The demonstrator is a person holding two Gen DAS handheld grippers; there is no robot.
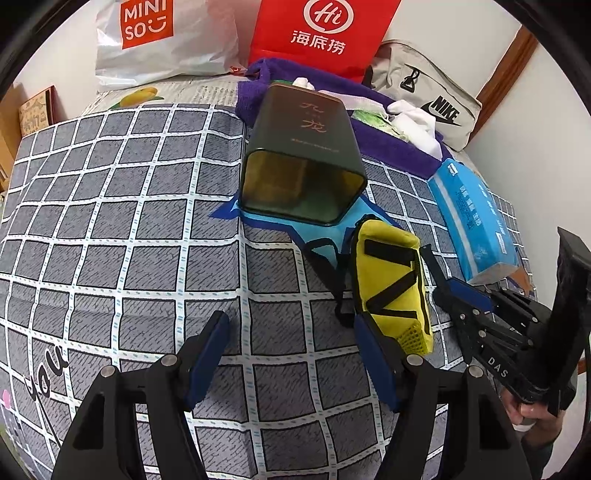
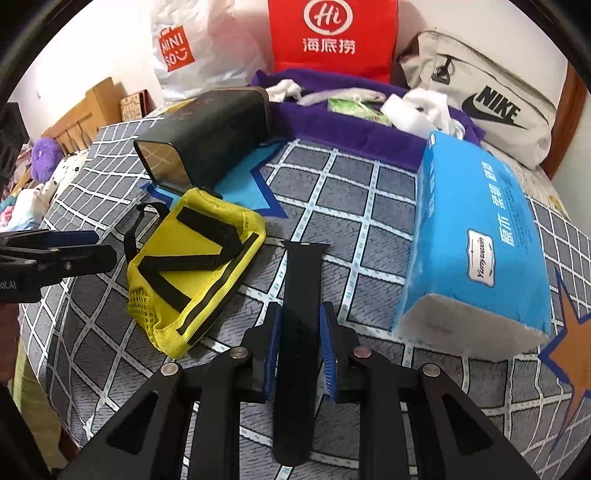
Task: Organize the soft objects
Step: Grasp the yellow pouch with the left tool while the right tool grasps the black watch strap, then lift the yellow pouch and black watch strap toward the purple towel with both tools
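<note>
A yellow pouch with black straps lies on the checked bedspread. A dark green tin lies on its side on a blue star mat, its open mouth toward me. A black watch strap runs between the right gripper's narrowly parted jaws, which close around it. The right gripper also shows in the left wrist view. My left gripper is open and empty, its right finger beside the pouch.
A blue tissue pack lies at the right. A purple towel with white and green soft items lies behind. A Miniso bag, a red bag and a Nike bag stand by the wall.
</note>
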